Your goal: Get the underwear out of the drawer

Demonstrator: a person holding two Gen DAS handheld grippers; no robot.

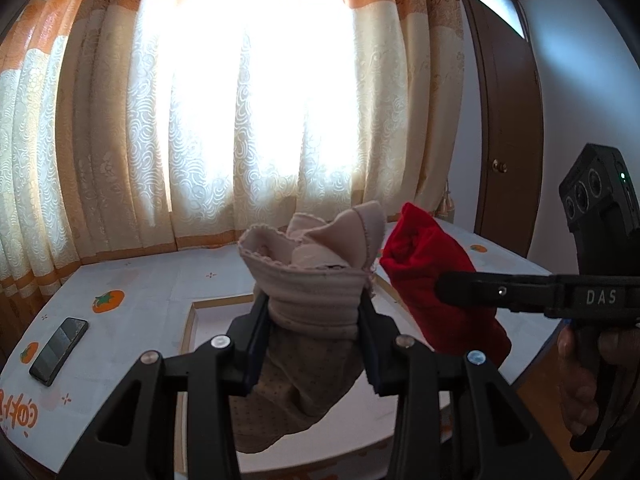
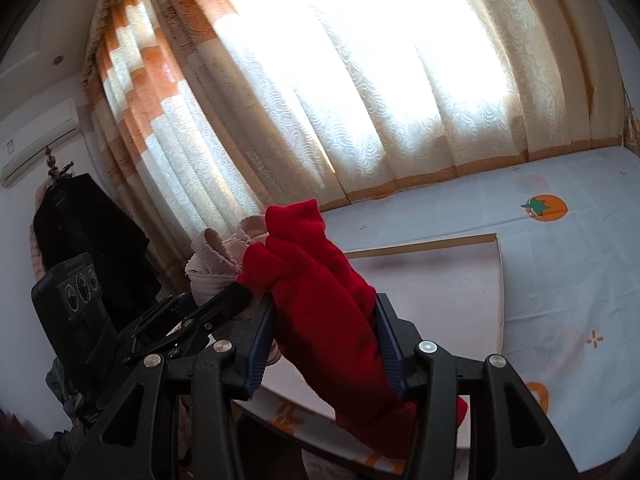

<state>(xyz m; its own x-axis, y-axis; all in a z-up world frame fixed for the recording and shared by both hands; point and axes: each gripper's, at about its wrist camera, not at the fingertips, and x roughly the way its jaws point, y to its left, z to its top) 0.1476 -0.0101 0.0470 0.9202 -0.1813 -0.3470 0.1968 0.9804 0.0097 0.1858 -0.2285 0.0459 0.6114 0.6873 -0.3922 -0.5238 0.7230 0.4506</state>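
Note:
My left gripper (image 1: 314, 312) is shut on beige-pink underwear (image 1: 308, 280), held up in the air above a desk top; the cloth hangs down between the fingers. My right gripper (image 2: 326, 316) is shut on red underwear (image 2: 320, 300), also lifted. In the left wrist view the red underwear (image 1: 436, 280) and the right gripper (image 1: 444, 286) show at the right, close beside the beige piece. In the right wrist view the beige underwear (image 2: 216, 260) and the left gripper body show at the left. No drawer is in view.
A desk with a white cover printed with orange persimmons (image 1: 132, 292) lies below, with a framed inset panel (image 2: 440, 288). A dark phone (image 1: 58, 350) lies at its left. Curtains (image 1: 240, 120) hang behind, a brown door (image 1: 508, 140) at right.

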